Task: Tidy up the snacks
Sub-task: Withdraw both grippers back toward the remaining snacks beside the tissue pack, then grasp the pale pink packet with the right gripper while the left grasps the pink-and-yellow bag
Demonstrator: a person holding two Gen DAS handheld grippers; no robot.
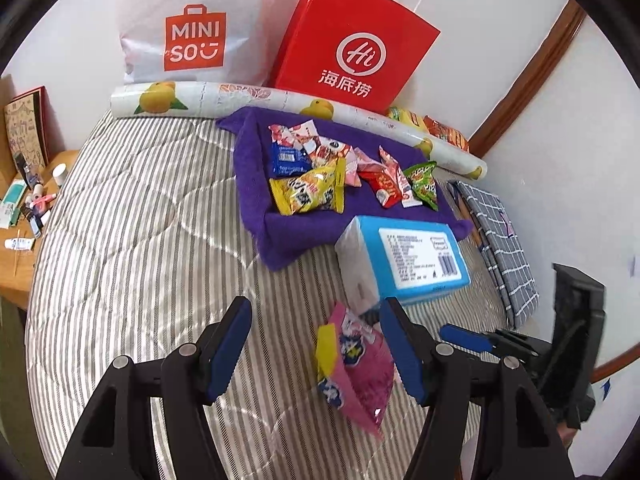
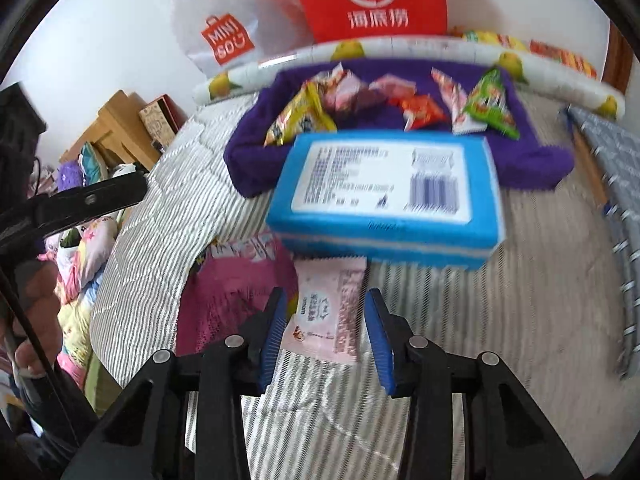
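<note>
A purple cloth tray (image 1: 280,236) on the striped bed holds several snack packets, among them a yellow one (image 1: 308,192) and a green one (image 1: 422,180). It also shows in the right wrist view (image 2: 248,160). A pink snack bag (image 1: 360,368) lies on the quilt between the open fingers of my left gripper (image 1: 316,316), apart from both. My right gripper (image 2: 326,312) is open around a pale pink packet (image 2: 332,312) lying just before a blue tissue box (image 2: 384,192). The right gripper also shows at the right edge of the left wrist view (image 1: 464,336).
The blue tissue box (image 1: 416,264) lies in front of the tray. A lemon-print roll (image 1: 280,100), a white MINISO bag (image 1: 192,28) and a red paper bag (image 1: 352,48) stand against the wall. A grey checked pouch (image 1: 500,240) lies right. A wooden side table (image 1: 24,232) stands left.
</note>
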